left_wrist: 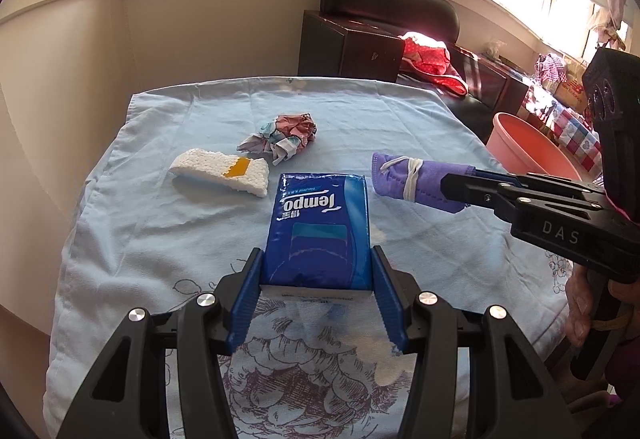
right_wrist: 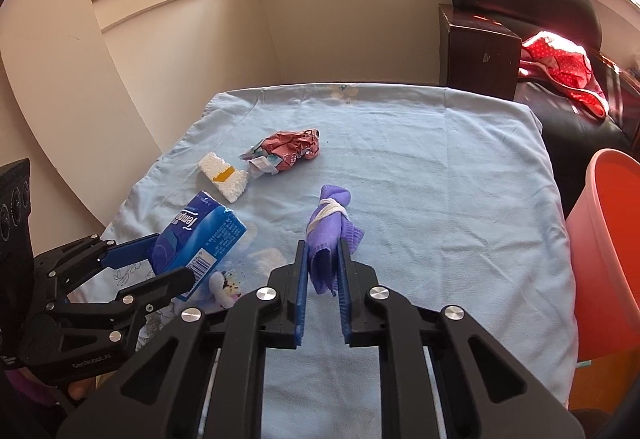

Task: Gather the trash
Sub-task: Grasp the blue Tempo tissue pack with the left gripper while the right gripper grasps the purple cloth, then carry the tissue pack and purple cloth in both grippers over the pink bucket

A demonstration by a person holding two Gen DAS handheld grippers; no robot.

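My left gripper [left_wrist: 318, 259] is shut on a blue Tempo tissue pack [left_wrist: 320, 223], which it holds by its near end, tilted above the cloth; the same pack [right_wrist: 198, 235] shows at the left of the right wrist view. My right gripper [right_wrist: 323, 251] is shut on a rolled purple face mask [right_wrist: 330, 227] bound with its white ear loop, lifted slightly off the table; the mask [left_wrist: 412, 179] sticks out of the fingers in the left wrist view. A white foam piece [left_wrist: 222, 175] with a yellow strip and a crumpled reddish wrapper [left_wrist: 286, 137] lie on the light blue tablecloth [left_wrist: 400, 127].
A pink-orange plastic bin [right_wrist: 608, 247] stands beside the table's right edge, also seen as the bin [left_wrist: 528, 147] behind my right gripper. A dark sofa with red dotted fabric [right_wrist: 560, 67] is behind. Beige walls close the far left corner.
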